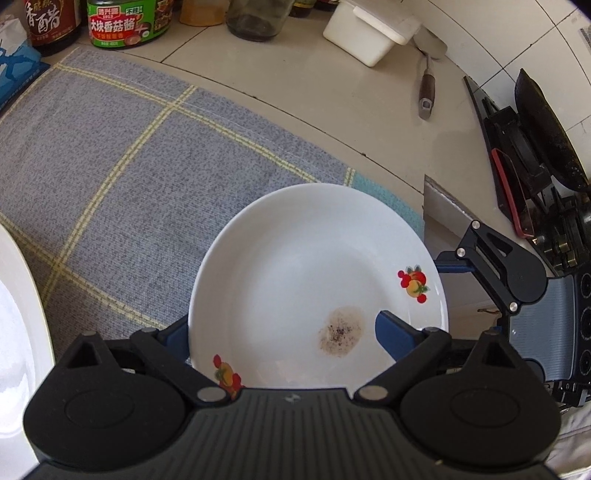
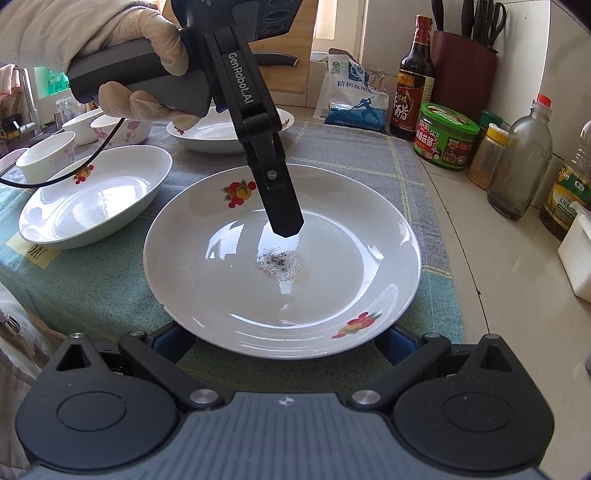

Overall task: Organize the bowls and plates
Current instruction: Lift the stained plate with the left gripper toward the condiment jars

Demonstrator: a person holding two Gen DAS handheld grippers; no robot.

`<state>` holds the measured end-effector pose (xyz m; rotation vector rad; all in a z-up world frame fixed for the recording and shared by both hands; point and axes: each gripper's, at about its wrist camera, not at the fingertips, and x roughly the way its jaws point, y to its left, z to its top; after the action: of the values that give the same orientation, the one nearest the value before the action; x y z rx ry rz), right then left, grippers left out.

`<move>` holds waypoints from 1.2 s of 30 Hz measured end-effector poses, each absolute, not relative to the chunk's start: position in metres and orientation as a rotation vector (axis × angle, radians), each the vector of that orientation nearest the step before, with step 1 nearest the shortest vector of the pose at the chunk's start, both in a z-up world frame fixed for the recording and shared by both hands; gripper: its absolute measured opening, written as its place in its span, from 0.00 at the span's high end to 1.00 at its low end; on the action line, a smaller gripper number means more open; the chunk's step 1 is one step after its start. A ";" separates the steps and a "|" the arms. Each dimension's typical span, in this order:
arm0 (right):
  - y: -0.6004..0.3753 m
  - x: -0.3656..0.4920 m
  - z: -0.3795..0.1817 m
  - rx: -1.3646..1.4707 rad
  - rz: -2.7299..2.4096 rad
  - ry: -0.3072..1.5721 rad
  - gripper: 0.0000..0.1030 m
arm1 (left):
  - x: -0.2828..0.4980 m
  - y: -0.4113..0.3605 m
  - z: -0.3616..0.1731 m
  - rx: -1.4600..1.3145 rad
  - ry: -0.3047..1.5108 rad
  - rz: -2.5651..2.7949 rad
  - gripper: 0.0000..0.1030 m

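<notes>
A white plate (image 2: 332,236) with fruit prints and a brown stain in its middle lies on the grey checked cloth (image 2: 376,158). My left gripper (image 1: 280,328) points down onto the same plate (image 1: 295,258) and straddles its rim: one blue finger (image 1: 391,336) hangs over the inside, the other (image 1: 175,338) sits outside the edge. Its pads stand apart from the plate, so it is open. A gloved hand (image 2: 147,48) carries it in the right wrist view. My right gripper (image 2: 282,338) is open, with its fingers low at the plate's near rim.
On the left stand another fruit-print plate (image 2: 96,195), a third plate (image 2: 221,136), two flowered bowls (image 2: 122,127) and a cup (image 2: 48,151). Sauce bottles and a green-lidded jar (image 2: 447,136) line the right side. A white box (image 1: 369,29), a spatula (image 1: 426,85) and a stove pan (image 1: 546,133) lie beyond.
</notes>
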<state>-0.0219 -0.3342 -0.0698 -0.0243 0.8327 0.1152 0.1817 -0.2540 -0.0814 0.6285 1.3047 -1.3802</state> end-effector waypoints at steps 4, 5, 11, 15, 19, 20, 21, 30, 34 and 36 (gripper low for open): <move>-0.338 -0.021 -0.066 0.003 0.120 0.832 0.00 | 0.183 -0.254 -0.077 0.616 1.298 -1.374 0.06; -0.339 -0.020 -0.064 0.004 0.122 0.831 0.00 | 0.184 -0.253 -0.075 0.613 1.293 -1.375 0.06; -0.344 -0.012 -0.058 -0.043 0.117 0.813 0.00 | 0.191 -0.255 -0.063 0.584 1.253 -1.372 0.06; -0.353 -0.001 -0.056 -0.062 0.112 0.799 0.00 | 0.201 -0.263 -0.056 0.567 1.223 -1.366 0.06; -0.365 0.014 -0.056 -0.067 0.107 0.788 0.00 | 0.212 -0.275 -0.052 0.556 1.194 -1.360 0.06; -0.369 0.018 -0.056 -0.067 0.106 0.786 0.00 | 0.215 -0.278 -0.052 0.555 1.188 -1.357 0.06; -0.372 0.022 -0.057 -0.067 0.104 0.784 0.00 | 0.218 -0.283 -0.051 0.553 1.181 -1.354 0.06; -0.397 0.055 -0.066 -0.060 0.075 0.783 0.00 | 0.246 -0.313 -0.057 0.535 1.130 -1.344 0.06; -0.404 0.063 -0.074 -0.056 0.065 0.796 0.00 | 0.253 -0.322 -0.064 0.529 1.126 -1.340 0.06; -0.407 0.066 -0.077 -0.055 0.058 0.803 0.00 | 0.255 -0.325 -0.067 0.530 1.123 -1.341 0.06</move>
<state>0.0659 -0.4067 -0.0767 -0.0550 0.8035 0.0579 0.2551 -0.3253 -0.0673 0.5300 1.1235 -1.3410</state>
